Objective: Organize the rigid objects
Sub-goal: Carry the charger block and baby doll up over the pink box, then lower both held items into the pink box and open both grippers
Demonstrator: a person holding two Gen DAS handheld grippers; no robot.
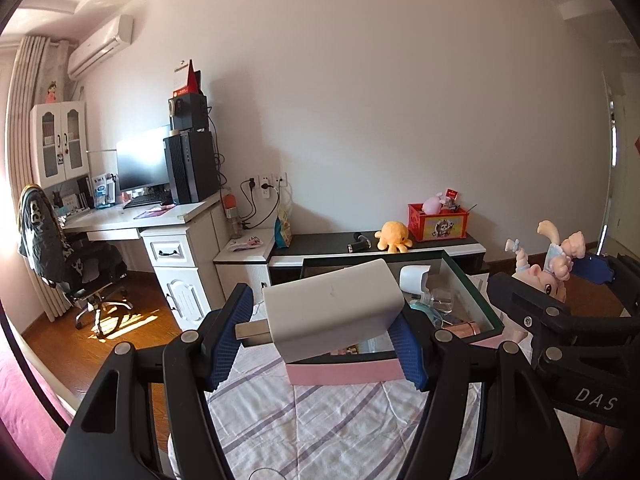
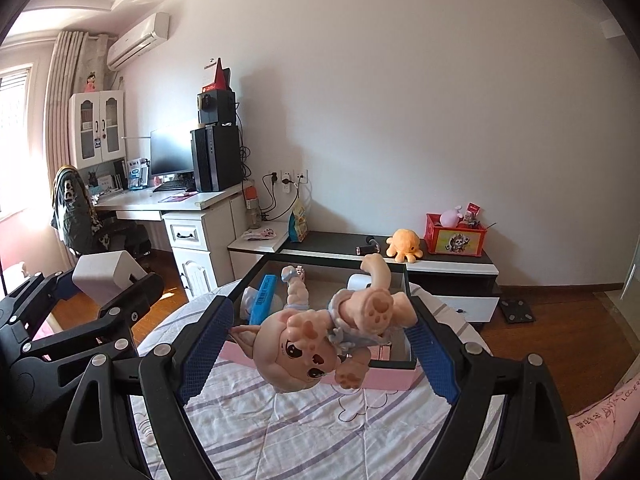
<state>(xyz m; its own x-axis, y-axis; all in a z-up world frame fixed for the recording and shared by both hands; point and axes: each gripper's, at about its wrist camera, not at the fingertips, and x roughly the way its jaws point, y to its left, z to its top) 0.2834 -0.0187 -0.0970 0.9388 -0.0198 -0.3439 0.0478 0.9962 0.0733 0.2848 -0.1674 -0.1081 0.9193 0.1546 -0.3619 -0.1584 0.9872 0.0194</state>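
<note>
My left gripper (image 1: 320,320) is shut on a white plug-in block (image 1: 332,312); the block's metal prong meets the left pad and the right pad presses its other end. It hangs over the near edge of a pink box with a dark rim (image 1: 344,374) that stands on the bed. My right gripper (image 2: 318,320) is shut on a pink cartoon figurine (image 2: 304,348), which hangs upside down above the same box (image 2: 394,380). Each gripper shows at the edge of the other's view: the right gripper (image 1: 552,280) with the figurine (image 1: 556,260), and the left gripper (image 2: 96,284) with the block (image 2: 106,270). Inside the box lie a white item (image 1: 414,278) and a blue item (image 2: 264,296).
The box rests on a bed with a striped sheet (image 1: 320,420). Beyond stand a low black-topped cabinet (image 2: 332,242) with an orange plush octopus (image 2: 404,245) and a red crate (image 2: 456,236), and a white desk (image 2: 168,200) with a monitor and a computer tower. An office chair (image 1: 60,248) stands on the wooden floor.
</note>
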